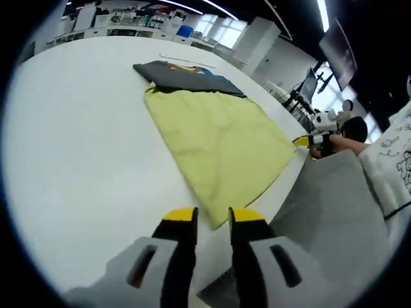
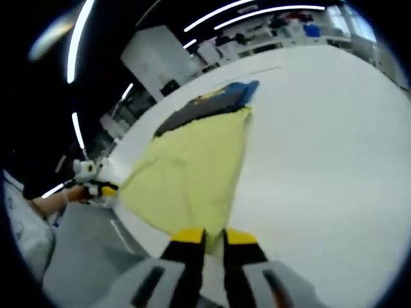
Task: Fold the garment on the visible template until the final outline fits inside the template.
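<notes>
A yellow garment (image 1: pixel 218 138) (image 2: pixel 192 170) lies flat on the white table (image 1: pixel 83 141) (image 2: pixel 321 147). Its far end overlaps a dark grey and blue flat piece (image 1: pixel 186 77) (image 2: pixel 205 102). My left gripper (image 1: pixel 212 218) stands open at the cloth's near corner, which ends right at its yellow tips. In the right gripper view, my right gripper (image 2: pixel 214 237) has its jaws a narrow gap apart, and another corner of the cloth runs down to that gap. Each gripper also shows in the other's view, at a cloth corner by the table edge: the right gripper (image 1: pixel 307 140) and the left gripper (image 2: pixel 99 190).
The table edge (image 1: pixel 282 186) (image 2: pixel 131 224) runs beside the garment, with grey floor (image 1: pixel 334 212) beyond it. A person in a white printed shirt (image 1: pixel 395 160) stands at that edge. Desks and monitors line the back of the room.
</notes>
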### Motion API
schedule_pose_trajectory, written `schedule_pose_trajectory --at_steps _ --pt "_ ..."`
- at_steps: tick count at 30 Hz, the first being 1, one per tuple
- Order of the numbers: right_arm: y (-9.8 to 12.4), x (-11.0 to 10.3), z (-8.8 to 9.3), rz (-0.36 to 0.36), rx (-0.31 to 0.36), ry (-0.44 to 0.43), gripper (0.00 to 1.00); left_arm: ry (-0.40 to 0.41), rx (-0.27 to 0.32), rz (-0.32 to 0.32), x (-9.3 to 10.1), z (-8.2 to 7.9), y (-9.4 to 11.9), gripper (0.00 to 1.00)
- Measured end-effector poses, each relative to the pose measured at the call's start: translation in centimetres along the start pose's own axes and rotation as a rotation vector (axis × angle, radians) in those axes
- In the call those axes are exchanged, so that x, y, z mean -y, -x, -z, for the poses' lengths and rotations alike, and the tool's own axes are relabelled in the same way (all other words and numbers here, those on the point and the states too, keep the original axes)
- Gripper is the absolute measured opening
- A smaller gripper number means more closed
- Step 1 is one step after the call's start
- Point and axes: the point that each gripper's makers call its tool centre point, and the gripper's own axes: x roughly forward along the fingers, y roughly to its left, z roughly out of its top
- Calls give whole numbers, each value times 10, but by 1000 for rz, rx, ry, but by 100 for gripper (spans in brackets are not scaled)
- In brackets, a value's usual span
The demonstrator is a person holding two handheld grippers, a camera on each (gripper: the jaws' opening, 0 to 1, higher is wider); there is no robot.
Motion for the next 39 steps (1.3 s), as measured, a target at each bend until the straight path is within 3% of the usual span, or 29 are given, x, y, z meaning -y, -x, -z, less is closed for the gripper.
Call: schedule_pose_trajectory --at_steps 6,17,28,39 --pt "-1 -2 2 -14 -13 -25 0 26 -13 -20 1 5 -3 1" --pt "17 -10 -13 -40 53 -72 0 75 58 25 10 -2 14 0" --pt "45 -24 3 -71 56 -170 0 123 73 91 35 6 31 0" --pt "65 -32 17 -100 30 -239 0 191 119 151 67 2 50 0"
